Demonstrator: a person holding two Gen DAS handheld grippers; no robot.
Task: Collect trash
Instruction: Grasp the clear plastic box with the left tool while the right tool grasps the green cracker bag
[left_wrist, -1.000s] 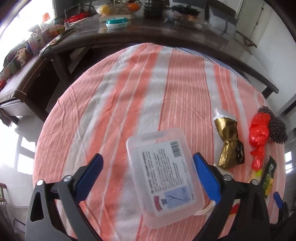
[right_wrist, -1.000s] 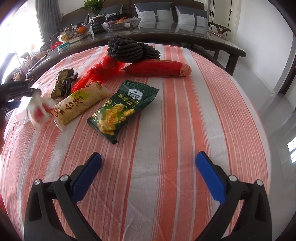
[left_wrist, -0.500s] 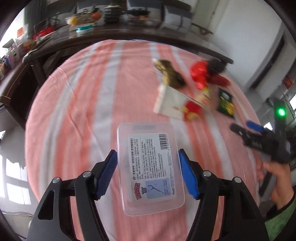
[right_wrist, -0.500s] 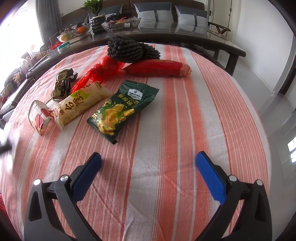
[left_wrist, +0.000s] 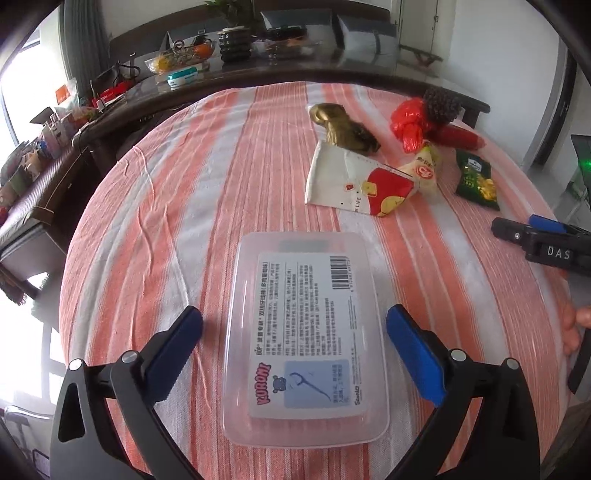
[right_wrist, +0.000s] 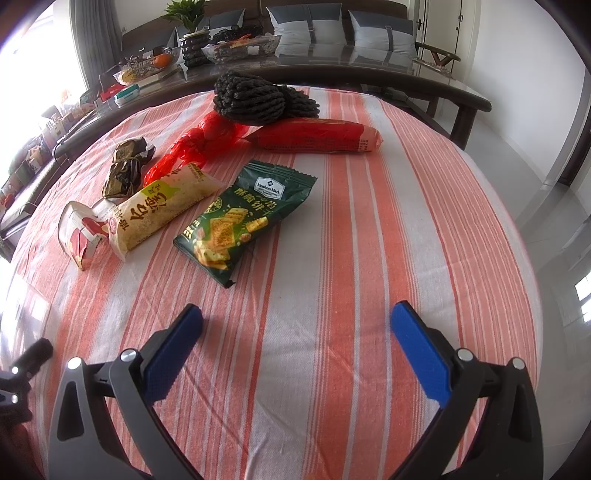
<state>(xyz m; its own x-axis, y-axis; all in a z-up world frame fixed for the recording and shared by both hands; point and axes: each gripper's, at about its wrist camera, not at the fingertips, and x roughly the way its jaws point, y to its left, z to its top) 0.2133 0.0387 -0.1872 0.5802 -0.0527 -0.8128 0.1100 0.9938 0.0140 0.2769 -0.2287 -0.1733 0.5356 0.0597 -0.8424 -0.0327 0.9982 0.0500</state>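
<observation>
A clear plastic box (left_wrist: 306, 332) with a printed label lies on the striped cloth between the fingers of my left gripper (left_wrist: 295, 317). The jaws are opening and the pads stand clear of its sides. Farther back lie a white-and-red wrapper (left_wrist: 354, 181), a gold wrapper (left_wrist: 343, 127), a red plastic bag (left_wrist: 410, 122), a yellow snack bag (right_wrist: 162, 210), a green snack bag (right_wrist: 243, 218) and a long red packet (right_wrist: 317, 136). My right gripper (right_wrist: 295, 325) hangs open over bare cloth, short of the green bag.
A dark knitted bundle (right_wrist: 258, 98) rests on the red packet's far end. Behind the round table (right_wrist: 461, 206) runs a dark sideboard (left_wrist: 229, 74) crowded with bowls and small items. A hand holds the right gripper (left_wrist: 524, 225) at the table's right edge.
The white-and-red wrapper, blurred beside the left gripper a second ago, now lies still by the yellow bag. The left gripper swung back over the box, narrowed around it, then widened. The right gripper stayed put.
</observation>
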